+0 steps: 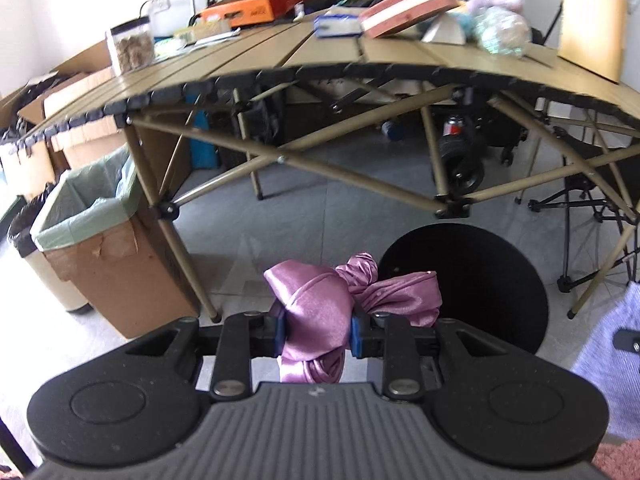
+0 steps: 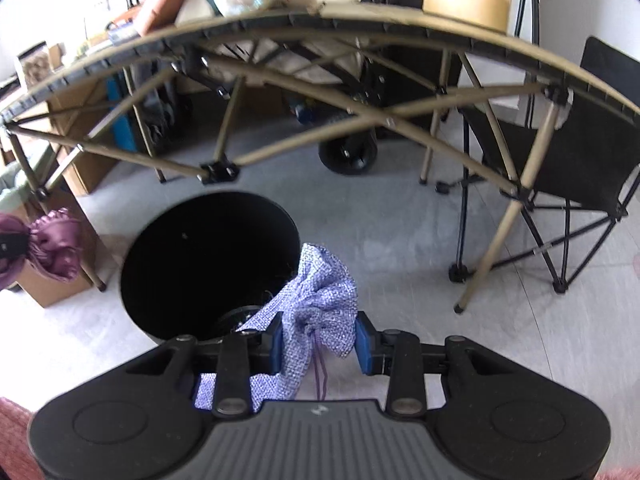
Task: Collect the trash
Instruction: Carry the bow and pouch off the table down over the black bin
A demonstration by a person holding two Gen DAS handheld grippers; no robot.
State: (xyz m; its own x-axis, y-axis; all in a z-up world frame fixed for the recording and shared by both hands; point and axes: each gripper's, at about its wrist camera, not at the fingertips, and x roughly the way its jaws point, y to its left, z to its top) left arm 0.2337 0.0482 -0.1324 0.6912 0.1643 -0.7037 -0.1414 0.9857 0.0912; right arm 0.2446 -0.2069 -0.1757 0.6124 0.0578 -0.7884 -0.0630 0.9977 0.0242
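Two soft, light cloth bundles are already clamped, pink satin cloth (image 1: pixel 316 312) in the left gripper (image 1: pixel 318 330) jaws, slippery, and lilac woven pouch (image 2: pixel 320 300) in the right gripper (image 2: pixel 322 344), both near the black bin (image 2: pixel 208 264).

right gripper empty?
No, the right gripper is shut on a lavender woven pouch beside the black bin.

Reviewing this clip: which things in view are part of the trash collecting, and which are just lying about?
In the job:
- pink satin cloth, clamped in the left tool
- lilac woven pouch, clamped in the right tool
- black round bin on the floor below both

Lying about:
- folding table
- lined cardboard box
- snack jar
- orange box
- black folding chair
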